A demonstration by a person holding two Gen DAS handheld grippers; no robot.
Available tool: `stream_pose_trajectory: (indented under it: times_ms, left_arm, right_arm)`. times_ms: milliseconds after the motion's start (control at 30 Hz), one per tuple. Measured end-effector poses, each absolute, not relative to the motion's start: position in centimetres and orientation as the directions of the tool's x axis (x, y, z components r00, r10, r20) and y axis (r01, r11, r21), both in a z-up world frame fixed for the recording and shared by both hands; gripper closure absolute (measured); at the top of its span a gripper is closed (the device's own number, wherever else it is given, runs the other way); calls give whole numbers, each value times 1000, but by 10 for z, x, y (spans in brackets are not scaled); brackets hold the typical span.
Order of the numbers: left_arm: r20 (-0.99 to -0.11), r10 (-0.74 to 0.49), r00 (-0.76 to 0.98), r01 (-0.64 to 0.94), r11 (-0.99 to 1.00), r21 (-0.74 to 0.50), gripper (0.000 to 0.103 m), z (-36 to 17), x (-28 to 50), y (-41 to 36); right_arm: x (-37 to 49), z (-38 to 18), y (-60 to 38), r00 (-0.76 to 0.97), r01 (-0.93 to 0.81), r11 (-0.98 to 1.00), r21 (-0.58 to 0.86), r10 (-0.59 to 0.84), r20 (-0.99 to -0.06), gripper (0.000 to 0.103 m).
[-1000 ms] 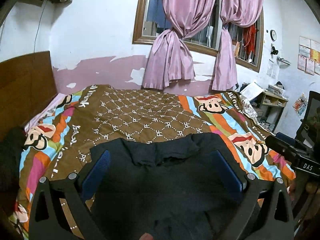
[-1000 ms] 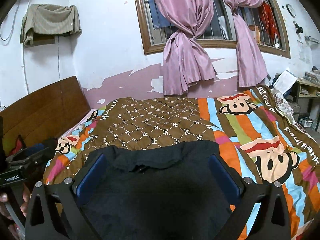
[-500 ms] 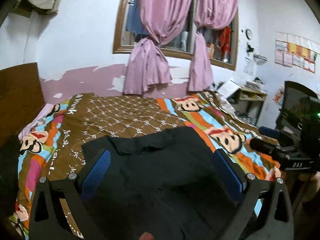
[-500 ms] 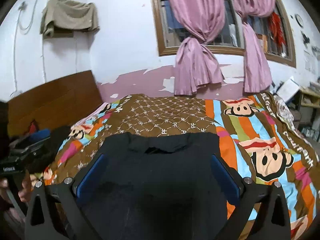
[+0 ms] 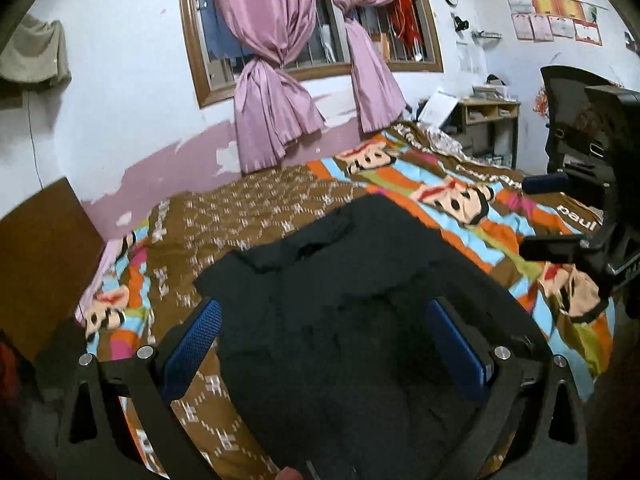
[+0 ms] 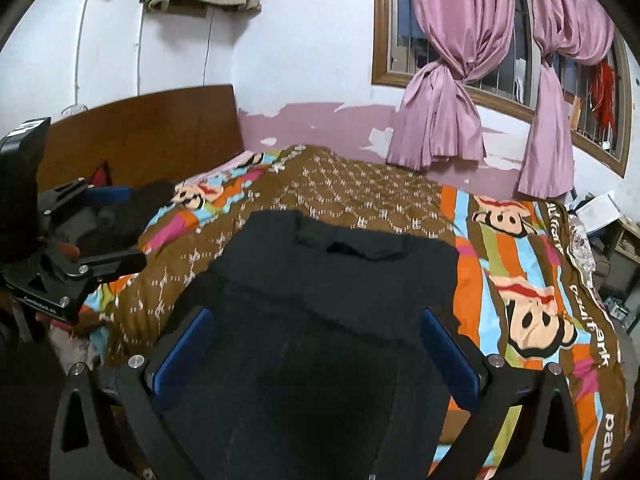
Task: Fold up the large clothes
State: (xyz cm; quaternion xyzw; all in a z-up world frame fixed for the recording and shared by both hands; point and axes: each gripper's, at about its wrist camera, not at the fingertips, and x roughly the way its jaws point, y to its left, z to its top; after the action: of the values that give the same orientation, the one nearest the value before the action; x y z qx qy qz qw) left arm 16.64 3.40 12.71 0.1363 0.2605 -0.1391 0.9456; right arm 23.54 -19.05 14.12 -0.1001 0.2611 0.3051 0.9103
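A large black garment (image 5: 340, 300) lies spread on the bed, collar end toward the far wall; it also shows in the right wrist view (image 6: 332, 320). My left gripper (image 5: 324, 320) is open and empty, held above the garment's near part, blue pads wide apart. My right gripper (image 6: 316, 328) is open and empty above the same garment. The right gripper shows at the right edge of the left wrist view (image 5: 572, 240). The left gripper shows at the left edge of the right wrist view (image 6: 80, 248).
The bed has a colourful cartoon-print quilt (image 5: 460, 196) and a wooden headboard (image 6: 140, 136) at the left. A window with pink curtains (image 5: 276, 92) is on the far wall. A shelf unit (image 5: 488, 120) and a black chair (image 5: 576, 120) stand to the right.
Both grippers have swung and tilted: the left view turned rightward, the right view turned leftward toward the headboard. The garment lies as before. Both stay open.
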Motion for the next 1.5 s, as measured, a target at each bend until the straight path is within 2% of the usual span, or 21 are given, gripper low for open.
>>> stream_pose_trajectory:
  times_ms: [167, 400, 633, 867, 1033, 1200, 1300, 1500]
  left_arm:
    - [-584, -211, 784, 325, 941, 97, 3, 95, 152, 33]
    - [-672, -191, 715, 292, 956, 38, 3, 45, 151, 32]
    - [-831, -200, 519, 323, 946, -26, 3, -19, 161, 26]
    - [-938, -189, 291, 354, 932, -78, 3, -64, 159, 11]
    - [-959, -166, 232, 438, 897, -50, 3, -79, 143, 3]
    - [-971, -119, 206, 465, 885, -10, 3, -93, 133, 3]
    - [-974, -89, 209, 438, 899, 12, 3, -99, 128, 5]
    - [-962, -103, 254, 350, 937, -8, 3, -96, 124, 19]
  right_arm:
    - [227, 116, -201, 653, -595, 804, -1, 482, -583, 0]
    - [231, 78, -200, 577, -614, 789, -4, 445, -685, 0]
    - [223, 14, -187, 452, -695, 713, -95, 331, -828, 0]
    - [212, -42, -192, 237, -768, 640, -29, 242, -941, 0]
    - [189, -59, -196, 230, -834, 543, -103, 173, -958, 0]
    - [189, -77, -202, 253, -818, 551, -166, 86, -964, 0]
    - [191, -87, -200, 299, -804, 547, -231, 38, -953, 0]
    - [184, -99, -186, 391, -804, 492, -335, 12, -920, 0]
